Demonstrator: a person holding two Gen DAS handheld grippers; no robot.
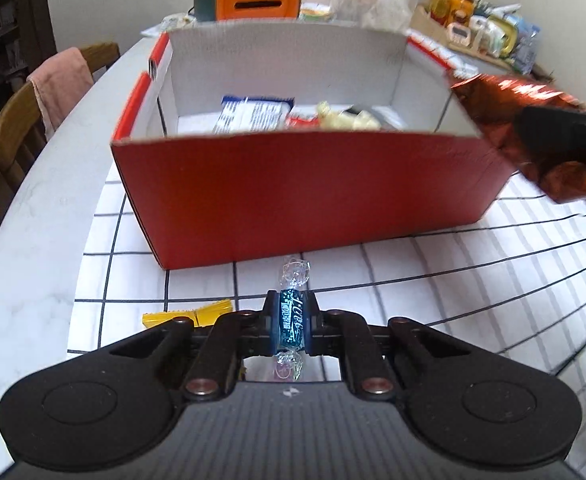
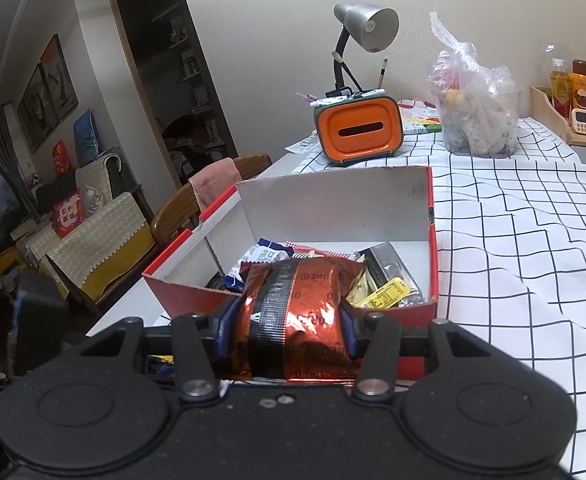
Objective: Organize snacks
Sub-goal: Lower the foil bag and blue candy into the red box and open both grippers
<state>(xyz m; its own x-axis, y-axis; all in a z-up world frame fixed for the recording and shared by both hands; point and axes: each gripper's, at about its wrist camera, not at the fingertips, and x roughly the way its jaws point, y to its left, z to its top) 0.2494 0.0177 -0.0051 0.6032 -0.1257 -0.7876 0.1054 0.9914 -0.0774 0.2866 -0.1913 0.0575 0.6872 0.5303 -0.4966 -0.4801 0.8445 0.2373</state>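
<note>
My left gripper (image 1: 291,322) is shut on a dark wrapped candy (image 1: 291,320) with clear twisted ends, held low over the checked cloth just in front of the red cardboard box (image 1: 293,196). My right gripper (image 2: 289,320) is shut on a shiny red Oreo packet (image 2: 297,312), held at the box's near edge (image 2: 397,310); the packet also shows in the left wrist view (image 1: 505,116) by the box's right corner. The box holds several snacks, among them a blue-white packet (image 1: 249,114) and yellow sachets (image 2: 385,296).
A yellow sachet (image 1: 189,314) lies on the cloth left of my left gripper. Behind the box stand an orange tissue holder (image 2: 359,128), a desk lamp (image 2: 367,26), a plastic bag in a tub (image 2: 477,116) and a wooden tray of bottles (image 2: 573,104). A wooden chair (image 1: 17,120) stands left.
</note>
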